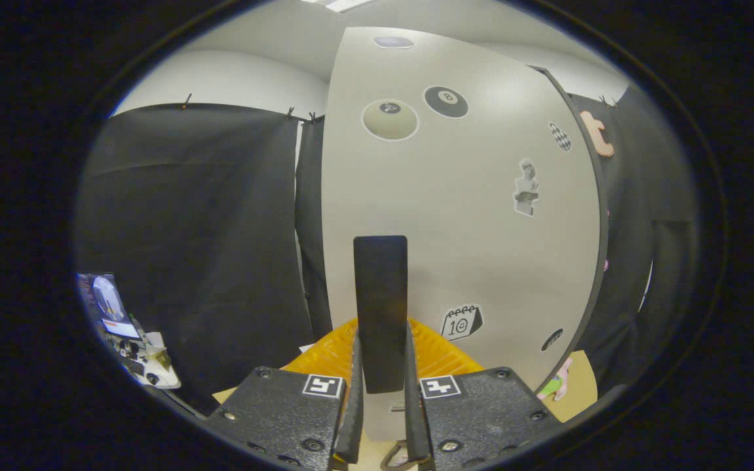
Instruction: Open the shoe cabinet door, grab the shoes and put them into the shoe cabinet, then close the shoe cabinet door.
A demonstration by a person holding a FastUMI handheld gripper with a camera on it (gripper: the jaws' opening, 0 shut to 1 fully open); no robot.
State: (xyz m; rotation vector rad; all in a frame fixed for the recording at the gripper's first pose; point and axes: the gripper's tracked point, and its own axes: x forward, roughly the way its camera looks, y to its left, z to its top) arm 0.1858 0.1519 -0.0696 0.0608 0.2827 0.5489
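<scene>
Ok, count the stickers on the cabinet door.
7 on the cabinet door: one at the top edge, two ball stickers below it, a checkered one and a figure toward the right edge, a calendar and a dark oval low down. The gripper and handle may hide others.

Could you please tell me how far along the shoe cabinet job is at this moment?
Nothing looks finished yet. In hand: the gripper is shut on the dark handle of the white cabinet door, which appears swung partly out. Whether this is the opening or the closing pull cannot be told from the view. At the least, closing the door remains.
</scene>
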